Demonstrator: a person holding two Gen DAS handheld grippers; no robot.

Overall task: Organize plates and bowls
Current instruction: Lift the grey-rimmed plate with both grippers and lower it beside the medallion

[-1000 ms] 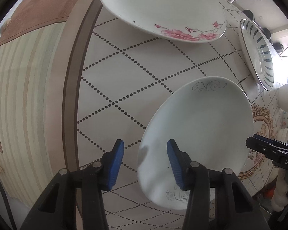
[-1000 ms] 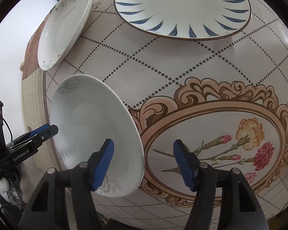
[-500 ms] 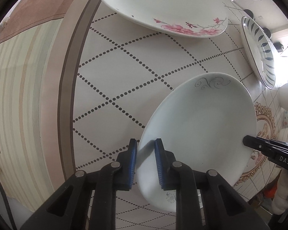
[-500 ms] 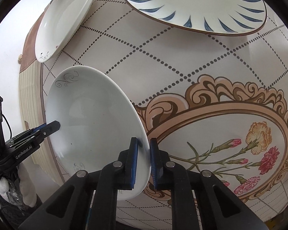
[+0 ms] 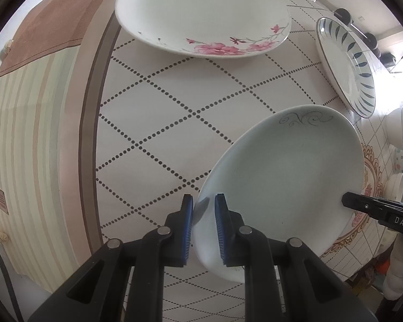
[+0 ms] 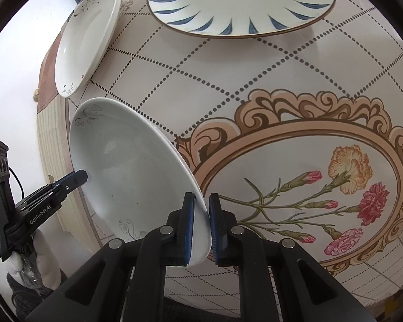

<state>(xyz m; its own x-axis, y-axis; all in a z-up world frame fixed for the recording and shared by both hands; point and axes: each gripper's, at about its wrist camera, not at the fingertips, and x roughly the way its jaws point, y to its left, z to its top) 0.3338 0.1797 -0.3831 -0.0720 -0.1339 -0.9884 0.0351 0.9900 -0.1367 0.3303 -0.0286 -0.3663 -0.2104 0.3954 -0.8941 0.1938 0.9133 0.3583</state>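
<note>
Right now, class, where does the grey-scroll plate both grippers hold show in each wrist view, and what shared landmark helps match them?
Left wrist view: the scroll plate fills the lower right, its near rim pinched in the left gripper.
Right wrist view: the scroll plate sits lower left, its rim pinched in the right gripper.
Shared landmark: the blue-leaf plate, at upper right in the left view and top centre in the right.

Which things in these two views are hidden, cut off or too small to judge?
- Grey-scroll plate, left wrist view: its near rim is hidden behind the left gripper.
- Same plate, both views: its underside faces away, so whether it is clear of the tablecloth cannot be told.
- Blue-leaf plate, right wrist view: far side cut off by the top edge.
- Bowls, left wrist view: squeezed at the right edge, too small to count.
</note>
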